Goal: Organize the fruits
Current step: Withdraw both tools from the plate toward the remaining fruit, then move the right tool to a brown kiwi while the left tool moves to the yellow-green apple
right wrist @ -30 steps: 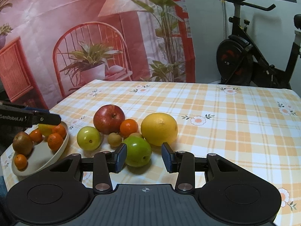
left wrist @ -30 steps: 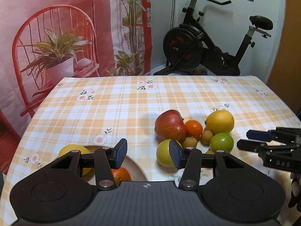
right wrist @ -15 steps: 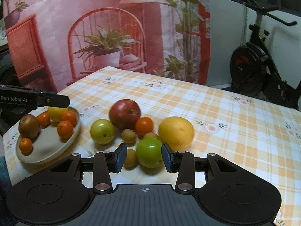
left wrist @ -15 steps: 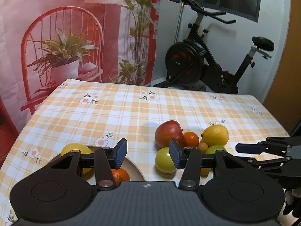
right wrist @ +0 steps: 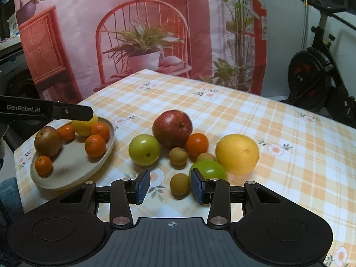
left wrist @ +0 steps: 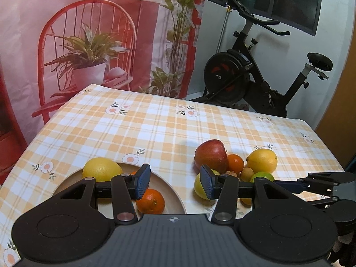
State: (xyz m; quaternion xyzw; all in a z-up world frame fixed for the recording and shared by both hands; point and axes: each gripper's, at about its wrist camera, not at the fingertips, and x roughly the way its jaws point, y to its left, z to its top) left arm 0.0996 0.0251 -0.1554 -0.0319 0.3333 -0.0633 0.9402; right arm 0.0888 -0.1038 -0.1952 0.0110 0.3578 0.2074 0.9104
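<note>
- The right gripper (right wrist: 170, 185) is held with jaws apart and empty; a small brown fruit (right wrist: 179, 184) is seen just ahead between the pads, the lime (right wrist: 209, 170) behind the right pad.
- The left gripper (left wrist: 175, 181) is likewise spread and empty above the plate (left wrist: 173, 197), where a tangerine (left wrist: 150, 201) and lemon (left wrist: 102, 169) lie.
- On the tablecloth (right wrist: 289, 166) the apple (right wrist: 172, 128), green apple (right wrist: 144, 149), orange (right wrist: 197, 144) and grapefruit (right wrist: 237, 154) are clustered, touching.
- Only the right view shows the plate's kiwi (right wrist: 47, 141).
- Since earlier, the lime has shifted from between the right pads to behind one.
</note>
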